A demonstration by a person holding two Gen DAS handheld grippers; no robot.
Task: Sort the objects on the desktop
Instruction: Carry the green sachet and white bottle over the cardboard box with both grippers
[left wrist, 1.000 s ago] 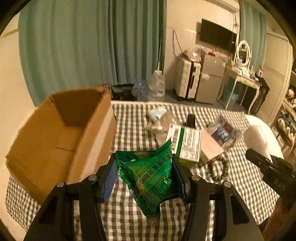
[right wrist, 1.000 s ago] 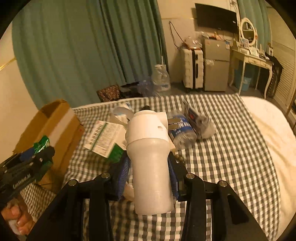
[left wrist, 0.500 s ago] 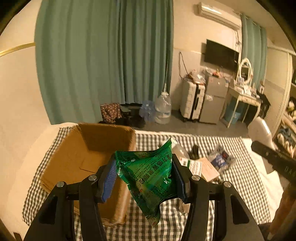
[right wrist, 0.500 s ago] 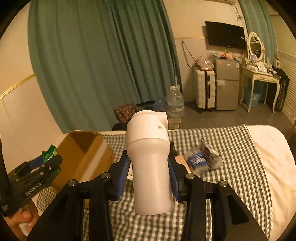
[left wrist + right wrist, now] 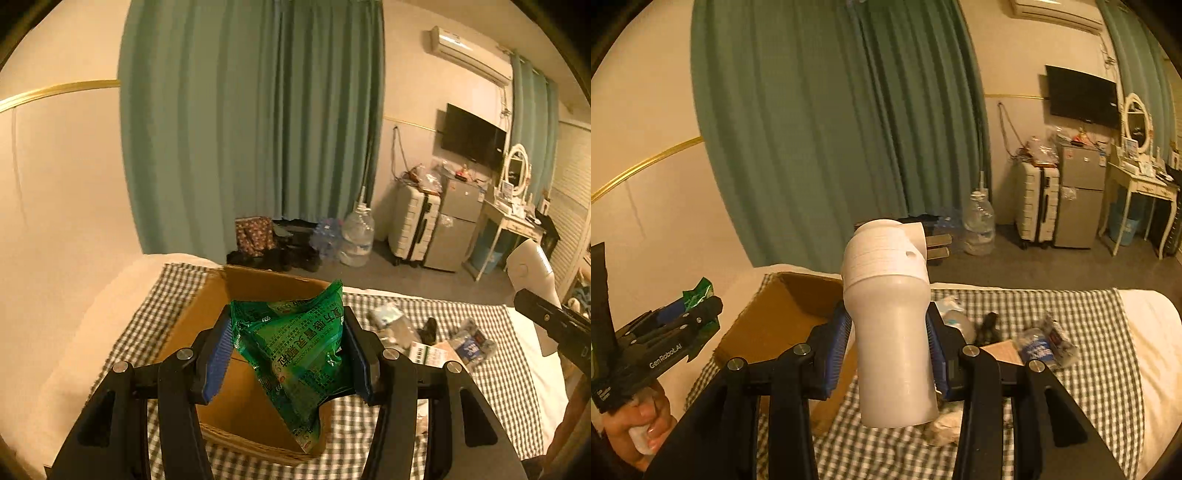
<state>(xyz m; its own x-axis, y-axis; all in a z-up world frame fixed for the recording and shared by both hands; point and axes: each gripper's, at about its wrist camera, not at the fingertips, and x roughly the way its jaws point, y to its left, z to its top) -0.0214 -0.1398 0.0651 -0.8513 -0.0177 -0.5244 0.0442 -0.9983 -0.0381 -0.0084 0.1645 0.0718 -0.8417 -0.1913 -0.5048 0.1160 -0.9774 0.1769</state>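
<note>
The left gripper [image 5: 288, 354] is clamped on a green foil packet [image 5: 295, 350], its blue pads pressing the packet's two sides. The packet is glossy and crumpled, printed with pale Chinese characters and small lettering, its top corner sticking up and its lower corner hanging down to a red-and-white mark. It hangs in the air above the open cardboard box [image 5: 258, 288], whose brown inner walls show behind and beneath it. The box sits on a black-and-white checked cloth [image 5: 480, 387] spread over a bed. The right gripper [image 5: 890, 350] grips a white plastic container [image 5: 890, 332] by its smooth, matte, slightly flared body; a wider ribbed cap with a short angled spout and a small hole tops it. It is held upright in the air, just right of the box. On the cloth beyond lie a crumpled water bottle [image 5: 1038, 347], a green-and-white carton [image 5: 424, 354], a small dark object [image 5: 988, 325] and a clear wrapper [image 5: 388, 317].
</note>
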